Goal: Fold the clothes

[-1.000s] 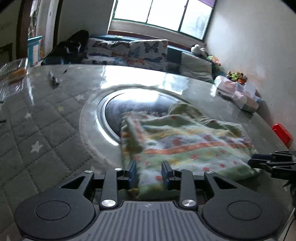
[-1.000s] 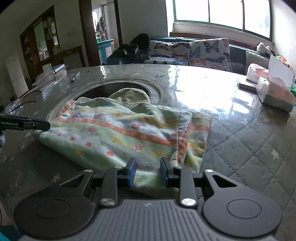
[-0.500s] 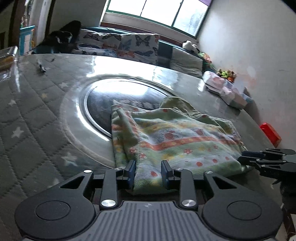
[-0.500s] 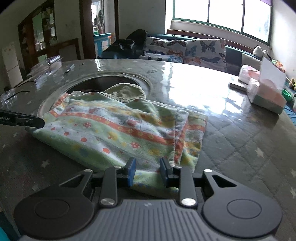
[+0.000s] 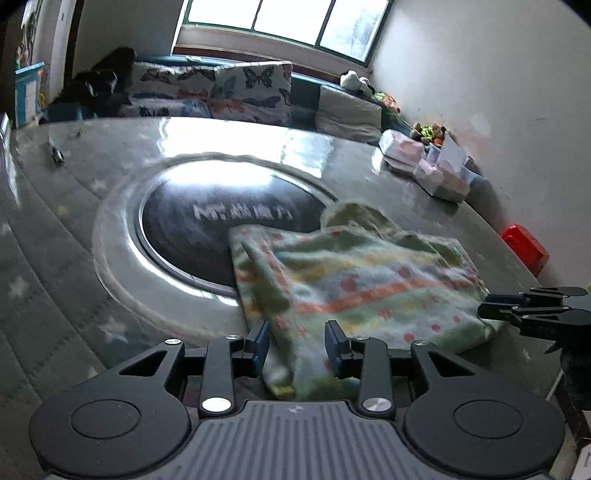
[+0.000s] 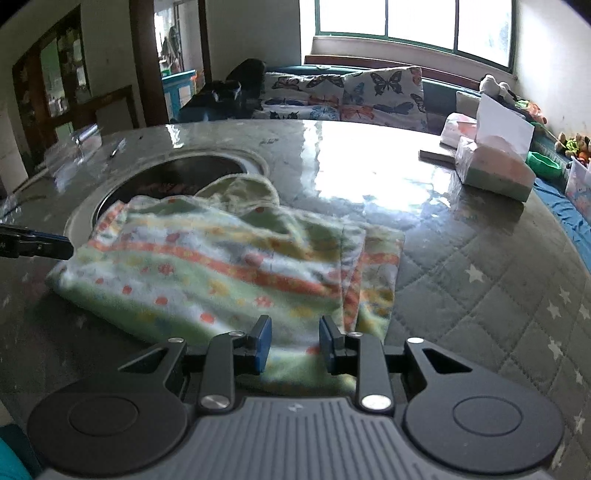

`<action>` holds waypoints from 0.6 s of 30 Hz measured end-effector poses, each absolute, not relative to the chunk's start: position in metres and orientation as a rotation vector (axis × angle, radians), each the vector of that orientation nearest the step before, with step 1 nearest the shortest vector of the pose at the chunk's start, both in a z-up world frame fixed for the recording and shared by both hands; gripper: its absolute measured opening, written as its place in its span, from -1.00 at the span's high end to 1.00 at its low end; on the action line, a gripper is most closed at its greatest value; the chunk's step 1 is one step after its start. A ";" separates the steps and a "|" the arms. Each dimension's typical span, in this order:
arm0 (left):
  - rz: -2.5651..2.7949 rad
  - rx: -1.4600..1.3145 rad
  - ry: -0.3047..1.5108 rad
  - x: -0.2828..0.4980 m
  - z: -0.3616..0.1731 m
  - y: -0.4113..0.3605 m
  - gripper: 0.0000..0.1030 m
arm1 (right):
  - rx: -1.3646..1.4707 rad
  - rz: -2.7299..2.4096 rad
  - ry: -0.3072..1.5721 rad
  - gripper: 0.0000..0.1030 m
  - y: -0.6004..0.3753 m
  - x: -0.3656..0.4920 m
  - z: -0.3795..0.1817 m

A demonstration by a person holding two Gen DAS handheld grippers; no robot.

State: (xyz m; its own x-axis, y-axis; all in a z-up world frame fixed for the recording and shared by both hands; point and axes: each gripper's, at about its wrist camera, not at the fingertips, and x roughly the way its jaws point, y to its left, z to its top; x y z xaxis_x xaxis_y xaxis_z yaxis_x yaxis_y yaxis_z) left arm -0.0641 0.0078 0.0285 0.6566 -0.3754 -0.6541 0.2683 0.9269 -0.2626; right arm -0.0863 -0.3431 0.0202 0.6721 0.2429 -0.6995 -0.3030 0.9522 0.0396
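Bright window [image 6: 410, 22] above butterfly-cushioned sofa [image 6: 347, 96]

A round table [image 6: 480, 280] under a quilted, star-printed cover spreads ahead of the gripper, with a dark round inset [image 5: 221, 229] at its middle. Far ahead, butterfly-print cushions [image 6: 369, 96] line a bench below a window [image 6: 406, 18]. A tissue box [image 6: 495, 166] stands ahead to the right, and a red box [image 5: 524, 247] sits further right.

I see daylight from the window [image 6: 410, 22] glaring off the table [image 6: 369, 162] at its far edge; motion blur softens both views, and fisheye bends the edges.
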 end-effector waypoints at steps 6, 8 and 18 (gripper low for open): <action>-0.343 -0.112 0.732 -0.042 0.040 -0.002 0.32 | -0.080 0.300 0.729 0.47 -0.341 -0.058 0.027; -0.346 -0.103 0.731 -0.033 0.040 -0.009 0.34 | -0.079 0.301 0.722 0.47 -0.338 -0.048 0.027; -0.374 -0.069 0.752 0.001 0.031 -0.043 0.35 | -0.060 0.271 0.751 0.49 -0.335 -0.009 0.009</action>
State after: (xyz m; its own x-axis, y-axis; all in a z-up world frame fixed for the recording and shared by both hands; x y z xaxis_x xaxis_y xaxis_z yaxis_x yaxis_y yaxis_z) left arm 0.0009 -0.0434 0.0307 0.6676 -0.3556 -0.6541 0.3070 0.9319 -0.1933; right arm -0.0094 -0.3346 0.0088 0.6981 0.2220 -0.6807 -0.2647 0.9634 0.0428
